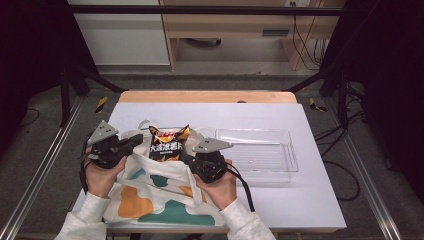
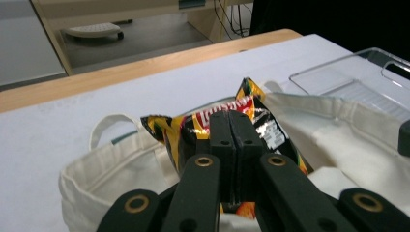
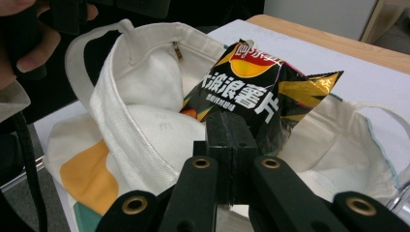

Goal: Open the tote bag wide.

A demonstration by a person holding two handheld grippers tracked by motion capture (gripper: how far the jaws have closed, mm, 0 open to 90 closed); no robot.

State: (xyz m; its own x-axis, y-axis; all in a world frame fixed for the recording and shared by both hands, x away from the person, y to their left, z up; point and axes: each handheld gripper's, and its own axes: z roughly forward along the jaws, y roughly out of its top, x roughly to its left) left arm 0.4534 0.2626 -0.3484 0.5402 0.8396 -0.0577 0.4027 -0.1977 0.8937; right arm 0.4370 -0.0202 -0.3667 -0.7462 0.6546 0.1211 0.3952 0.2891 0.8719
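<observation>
Bench (image 1: 310, 200), white top, wood strip along the far edge.

Tote (image 1: 165, 192), cream cloth with orange and teal patches, lies flat at the bench's near-left, mouth facing 12 o'clock. One handle loop (image 2: 104, 126) rests on the bench beyond the mouth.

Tray (image 1: 260, 150), clear plastic, sits at 3 o'clock of the tote's mouth, just beside it.

Chip bag (image 1: 167, 144), black and orange with white lettering, stands half out of the tote's mouth, top end toward 12 o'clock, lower end down inside the cloth.

Left claw (image 1: 137, 141) at 9 o'clock of the chip bag, over the tote's left rim. In the left gripper view its jaws are pressed together, tips right in front of the bag's near face; whether they nip any foil or cloth, cannot tell.

Right claw (image 1: 187, 159) at 4 o'clock of the chip bag, over the tote's right side. In the right gripper view its jaws are pressed together at the bag's lower edge; a pinch on the bag cannot be confirmed.
</observation>
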